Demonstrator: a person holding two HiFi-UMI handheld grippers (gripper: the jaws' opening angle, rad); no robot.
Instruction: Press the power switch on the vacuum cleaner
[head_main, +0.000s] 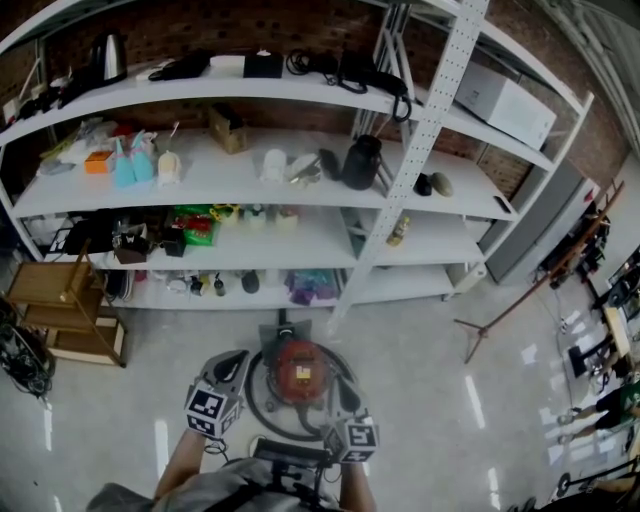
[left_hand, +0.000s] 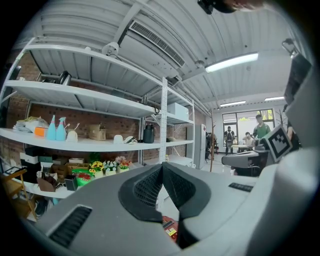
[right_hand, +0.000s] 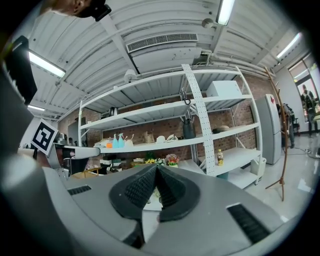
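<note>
Vacuum cleaner (head_main: 297, 368) between left gripper (head_main: 238, 360), right gripper (head_main: 343, 392), fingers (left_hand: 145, 190) closed

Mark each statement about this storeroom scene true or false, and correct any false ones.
1. The red vacuum cleaner stands on the floor in front of the shelving. True.
2. The left gripper is clamped on a hose. False: its jaws are together with nothing between them.
3. Blue spray bottles stand on the shelving. True.
4. The right gripper has its jaws wide apart. False: they are together, on nothing.
5. The black jug sits on the floor. False: it stands on the shelving.
</note>
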